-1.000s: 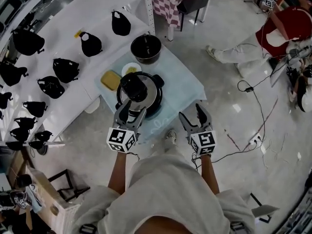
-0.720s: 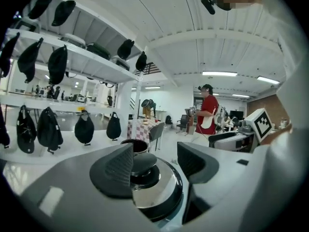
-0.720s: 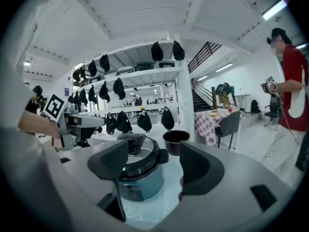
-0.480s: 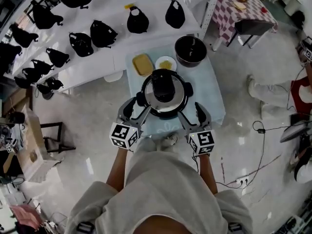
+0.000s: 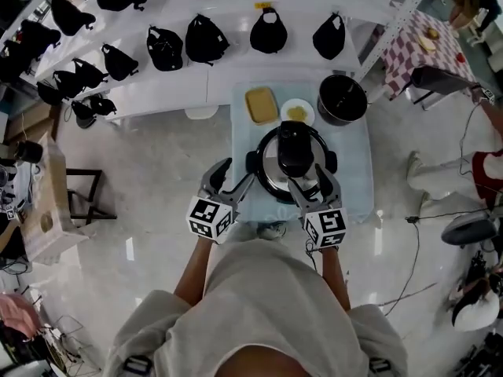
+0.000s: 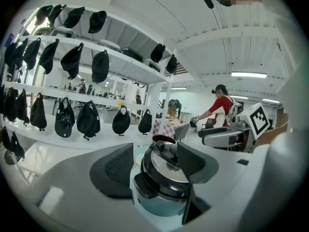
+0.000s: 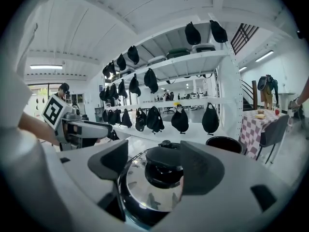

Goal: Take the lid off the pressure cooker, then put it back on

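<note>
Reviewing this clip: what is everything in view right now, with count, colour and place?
pressure cooker: one, silver and black, lid on, middle of the table
table: one, pale blue cloth, in front of the person
pot: one, black, table's far right corner
plate: one, white, holding yellow food, behind the cooker
block: one, yellow, left of the plate
caps: more than ten, black, on white shelves beyond the table
checked table: one, red and white, far right
bystander: one, red top, background
left gripper: grey, fingers apart, at the cooker's near left
right gripper: grey, fingers apart, at the cooker's near right
</note>
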